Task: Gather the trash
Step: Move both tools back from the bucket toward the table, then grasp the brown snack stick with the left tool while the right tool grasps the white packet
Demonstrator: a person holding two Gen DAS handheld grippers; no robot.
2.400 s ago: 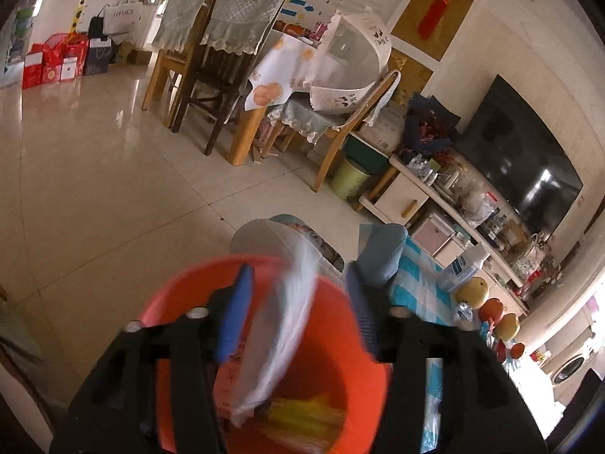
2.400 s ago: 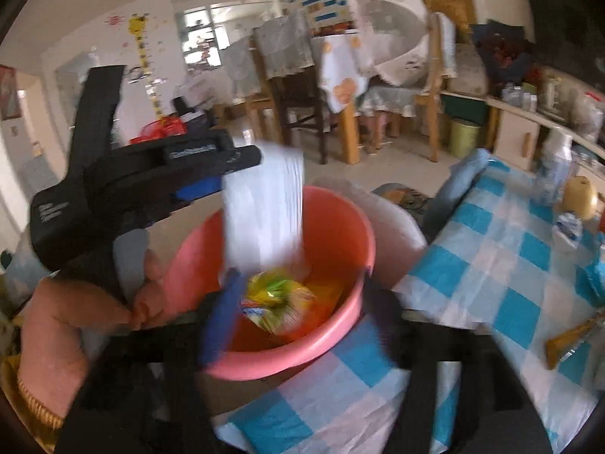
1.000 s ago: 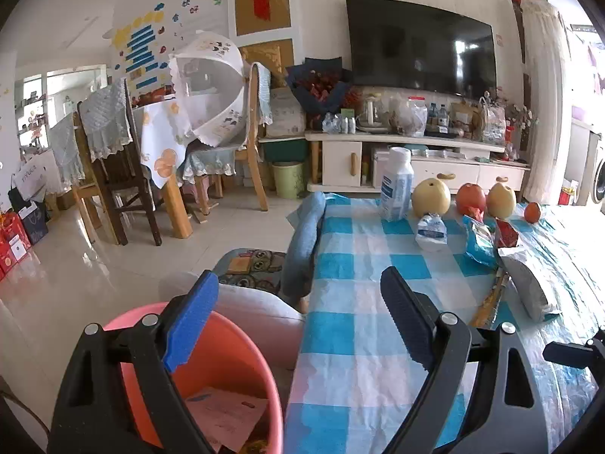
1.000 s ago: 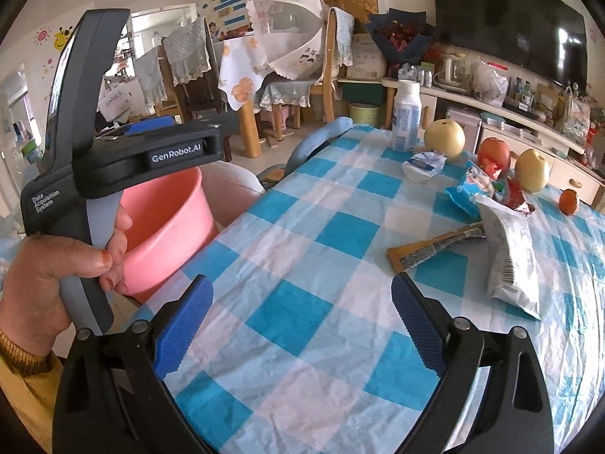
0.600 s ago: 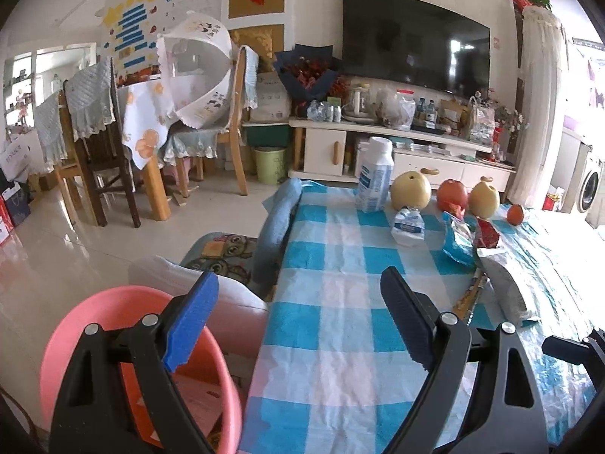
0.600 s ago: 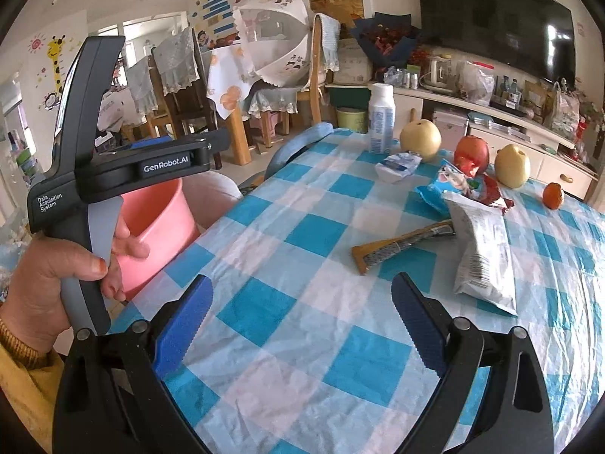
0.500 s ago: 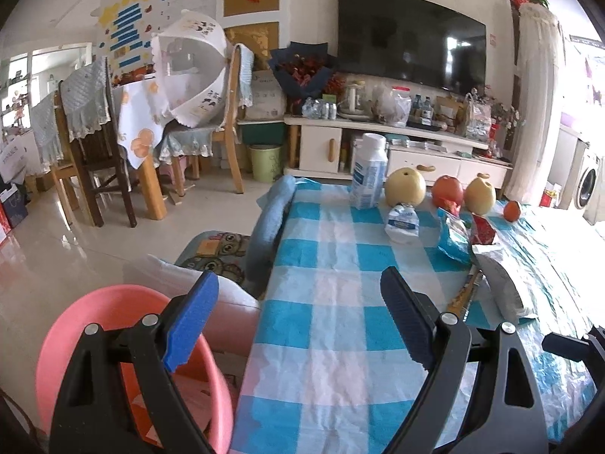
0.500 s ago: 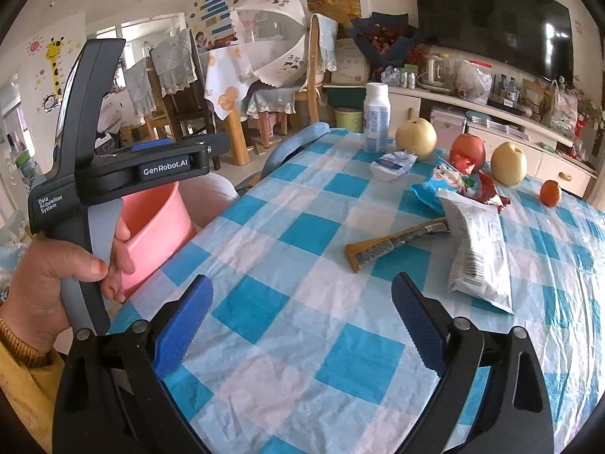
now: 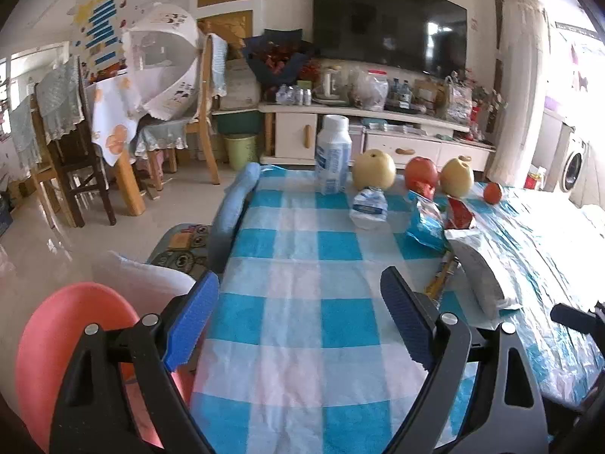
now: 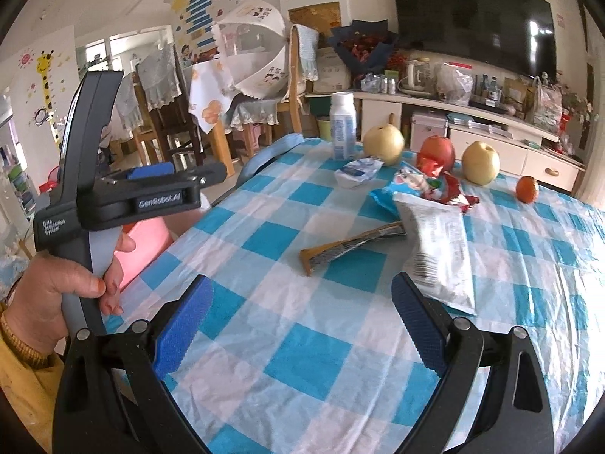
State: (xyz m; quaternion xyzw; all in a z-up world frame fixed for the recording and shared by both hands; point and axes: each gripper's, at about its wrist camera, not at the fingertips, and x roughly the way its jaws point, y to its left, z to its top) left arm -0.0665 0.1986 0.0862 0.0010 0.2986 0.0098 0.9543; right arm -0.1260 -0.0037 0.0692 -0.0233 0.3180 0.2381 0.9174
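Left gripper [image 9: 298, 317]: jaws spread wide, nothing between the blue pads, poised over the near end of the table; seen from the right wrist view held in a hand [image 10: 56, 287] with a yellow cuff.
Right gripper [image 10: 298, 325]: jaws likewise wide apart and empty, above bare cloth.
Surface: table under a blue-and-white checked tablecloth [image 10: 340, 340], wrinkled, glossy.
Trash on the cloth: silver snack bag [image 10: 438, 249] lying flat just beyond the right gripper; brown wrapper strip [image 10: 351, 246] touching its left edge; blue packet [image 10: 401, 189] and red wrapper [image 10: 450, 189] beyond it; crumpled white-and-blue packet [image 10: 357, 170] nearer the far edge.
Far edge: white bottle [image 9: 332, 155] upright, two yellow pears [image 9: 374, 170], a red apple [image 9: 421, 172], a small orange [image 9: 493, 192] in a row.
Trash bin: pink bucket [image 9: 68, 352] off the table's left side, low, beside the left gripper, paper inside.
Room: tiled floor [image 9: 56, 234], dining chairs [image 9: 68, 151] with lace covers, mesh food cover [image 9: 162, 68], wall television [image 9: 389, 34] above a cluttered white cabinet [image 9: 378, 132], washing machine [image 9: 574, 162] far right.
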